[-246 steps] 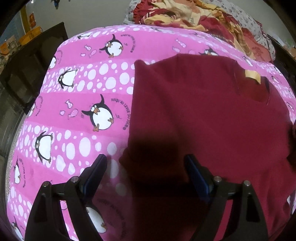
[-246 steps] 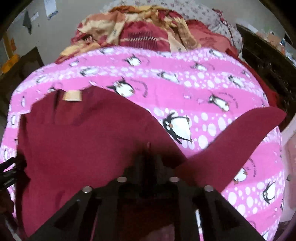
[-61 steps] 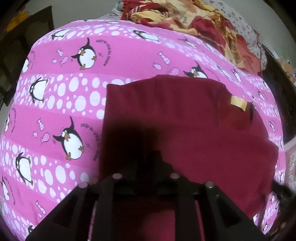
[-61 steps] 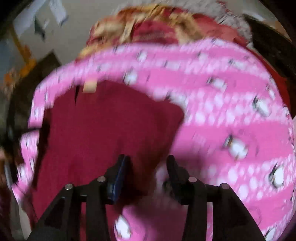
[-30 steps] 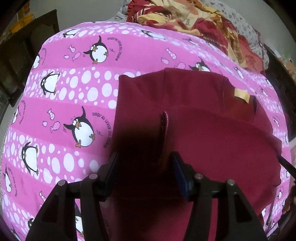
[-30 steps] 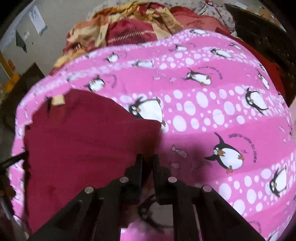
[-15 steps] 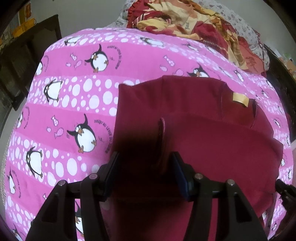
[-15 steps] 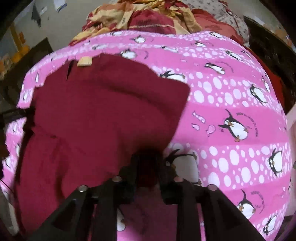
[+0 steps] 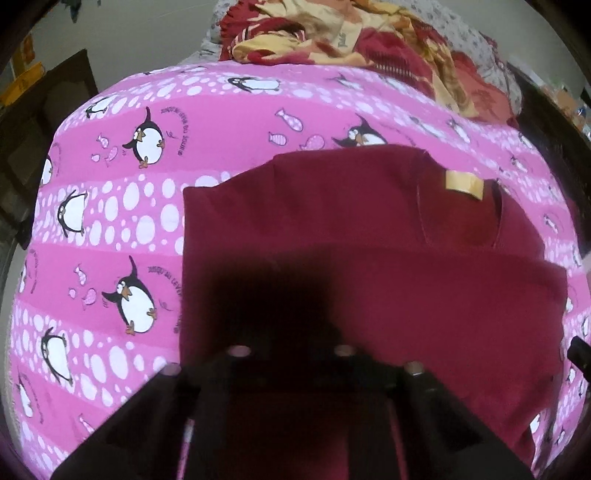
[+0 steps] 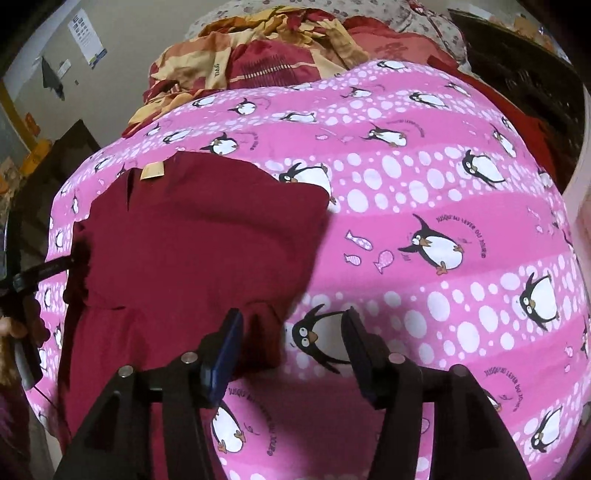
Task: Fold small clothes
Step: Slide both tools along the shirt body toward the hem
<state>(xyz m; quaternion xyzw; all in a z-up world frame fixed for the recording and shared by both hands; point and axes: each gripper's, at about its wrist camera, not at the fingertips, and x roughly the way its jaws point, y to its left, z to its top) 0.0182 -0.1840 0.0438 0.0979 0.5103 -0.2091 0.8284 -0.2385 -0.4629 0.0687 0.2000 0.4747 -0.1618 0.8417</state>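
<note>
A maroon shirt (image 9: 369,236) with a tan neck label (image 9: 463,182) lies on the pink penguin bedsheet (image 9: 122,229), its lower part folded up over the body. My left gripper (image 9: 291,332) is shut on the shirt's near folded edge; its tips sit in dark shadow. In the right wrist view the shirt (image 10: 192,240) lies at the left. My right gripper (image 10: 291,332) is open and empty, its left finger (image 10: 225,350) by the shirt's lower right corner, over the sheet (image 10: 424,206).
A crumpled red and yellow blanket (image 9: 351,33) is piled at the far end of the bed; it also shows in the right wrist view (image 10: 251,55). Dark wooden furniture (image 9: 40,110) stands at the left and more (image 10: 517,55) at the right.
My right gripper has opened and let go of the shirt's corner. My left gripper has closed on the folded edge and carried it further up the shirt.
</note>
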